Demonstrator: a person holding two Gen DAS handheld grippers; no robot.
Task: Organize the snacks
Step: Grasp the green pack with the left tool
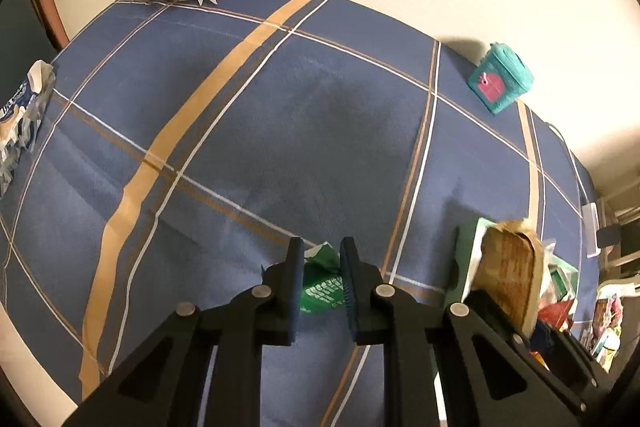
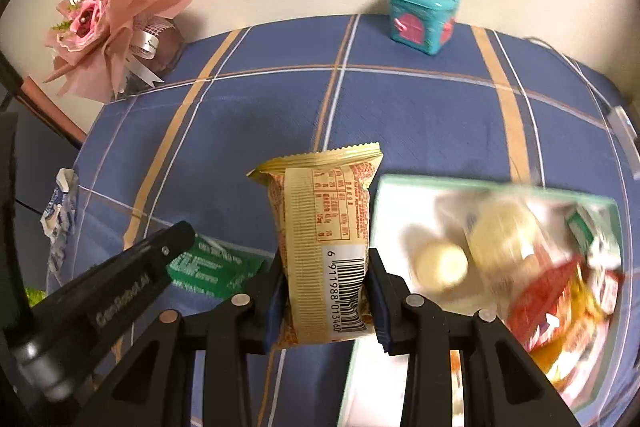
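My left gripper (image 1: 322, 255) is shut on a green snack packet (image 1: 320, 291), which hangs above the blue plaid cloth (image 1: 280, 131). The right wrist view shows the same gripper (image 2: 186, 233) from the side, with the green packet (image 2: 216, 267) at its tip. In that view my right gripper (image 2: 326, 267) is shut on a beige snack packet (image 2: 320, 195) with red print and a barcode, held upright. From the left wrist view the beige packet (image 1: 508, 279) appears at the right, just beside a white tray.
The white tray with a teal rim (image 2: 480, 183) lies right of the beige packet, with several blurred snacks in it. A teal box with a pink door (image 2: 424, 15) and a pink bouquet (image 2: 104, 15) stand by the wall. A blue-white wrapper (image 2: 60, 215) lies at the cloth's left edge.
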